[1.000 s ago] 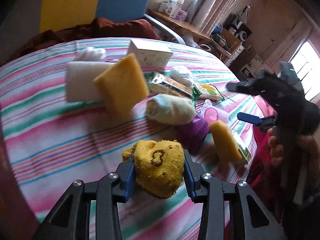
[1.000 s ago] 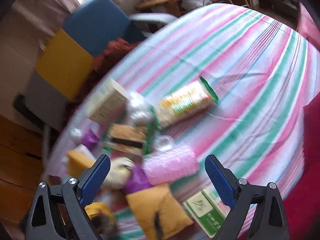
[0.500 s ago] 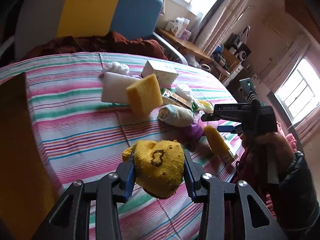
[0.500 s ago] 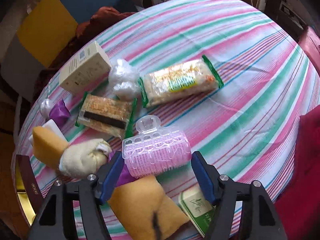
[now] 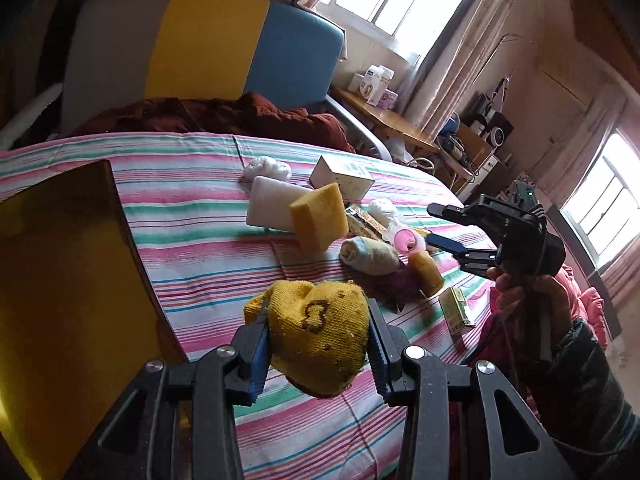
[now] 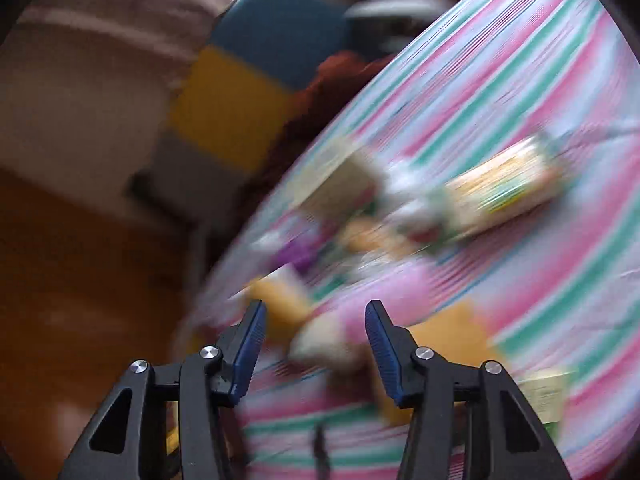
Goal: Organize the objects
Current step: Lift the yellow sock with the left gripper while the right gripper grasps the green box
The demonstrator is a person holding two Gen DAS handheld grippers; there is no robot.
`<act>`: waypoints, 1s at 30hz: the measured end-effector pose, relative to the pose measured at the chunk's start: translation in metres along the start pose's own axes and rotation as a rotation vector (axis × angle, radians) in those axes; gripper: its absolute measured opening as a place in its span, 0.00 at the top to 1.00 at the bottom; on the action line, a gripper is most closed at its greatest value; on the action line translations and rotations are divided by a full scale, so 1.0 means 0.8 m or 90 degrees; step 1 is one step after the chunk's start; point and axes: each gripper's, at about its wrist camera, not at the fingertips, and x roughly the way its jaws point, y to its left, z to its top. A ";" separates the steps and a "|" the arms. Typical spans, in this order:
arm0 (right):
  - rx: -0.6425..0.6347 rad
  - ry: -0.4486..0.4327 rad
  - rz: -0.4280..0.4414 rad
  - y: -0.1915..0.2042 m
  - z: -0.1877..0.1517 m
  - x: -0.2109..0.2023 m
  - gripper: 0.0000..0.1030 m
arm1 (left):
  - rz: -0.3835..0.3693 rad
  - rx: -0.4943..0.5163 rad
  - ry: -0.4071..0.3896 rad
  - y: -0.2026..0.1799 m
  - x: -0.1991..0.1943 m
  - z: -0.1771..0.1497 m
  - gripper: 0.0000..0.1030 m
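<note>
My left gripper (image 5: 316,336) is shut on a yellow knitted sock (image 5: 320,340) and holds it above the striped tablecloth (image 5: 192,240). Beyond it lie a yellow sponge (image 5: 318,216), a white foam block (image 5: 272,208), a rolled pale sock (image 5: 368,256), a pink hair roller (image 5: 406,238), a small yellow sponge (image 5: 428,272) and a purple cloth (image 5: 394,282). My right gripper (image 5: 444,226) shows at the right in the left wrist view, by the pink roller. In the blurred right wrist view the right gripper (image 6: 316,338) has its jaws apart with nothing clearly between them.
A yellow box (image 5: 68,300) stands at the left on the table. A white carton (image 5: 342,176), snack packets (image 5: 364,220), white wads (image 5: 266,168) and a green carton (image 5: 456,312) lie around. A colour-block chair (image 5: 208,44) with red cloth (image 5: 224,114) stands behind.
My left gripper has pulled back and up with the yellow sock; the yellow box has come into view. My right gripper narrowed around the pink roller, then swung fast, blurring its view.
</note>
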 end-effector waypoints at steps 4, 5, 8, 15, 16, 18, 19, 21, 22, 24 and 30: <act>-0.033 -0.015 -0.065 0.013 0.000 0.000 0.47 | 0.004 0.003 -0.008 -0.003 -0.008 -0.001 0.59; -0.036 -0.020 -0.083 0.014 0.000 -0.001 0.46 | 0.006 0.004 -0.010 -0.004 -0.011 -0.002 0.58; -0.080 -0.008 -0.107 0.027 -0.004 0.006 0.46 | 0.012 0.007 -0.012 -0.003 -0.017 -0.005 0.58; -0.137 0.029 -0.171 0.056 -0.031 0.021 0.45 | 0.024 0.004 -0.028 0.007 -0.036 -0.007 0.58; -0.154 0.036 -0.193 0.062 -0.032 0.013 0.40 | 0.028 0.006 -0.030 0.009 -0.039 -0.008 0.58; -0.179 0.059 -0.255 0.069 -0.032 -0.003 0.30 | 0.029 0.005 -0.034 0.015 -0.045 -0.010 0.58; -0.192 0.090 -0.291 0.069 -0.029 -0.008 0.26 | 0.027 0.001 -0.035 0.018 -0.047 -0.012 0.58; -0.212 0.167 -0.370 0.059 -0.027 -0.011 0.26 | 0.022 -0.010 -0.039 0.026 -0.051 -0.015 0.58; -0.220 0.194 -0.407 0.053 -0.027 -0.011 0.26 | 0.020 -0.016 -0.039 0.030 -0.051 -0.016 0.58; -0.228 0.239 -0.476 0.037 -0.029 -0.012 0.25 | 0.016 -0.028 -0.037 0.037 -0.051 -0.017 0.58; -0.197 0.308 -0.550 -0.005 -0.029 0.009 0.26 | 0.012 -0.035 -0.041 0.043 -0.057 -0.018 0.58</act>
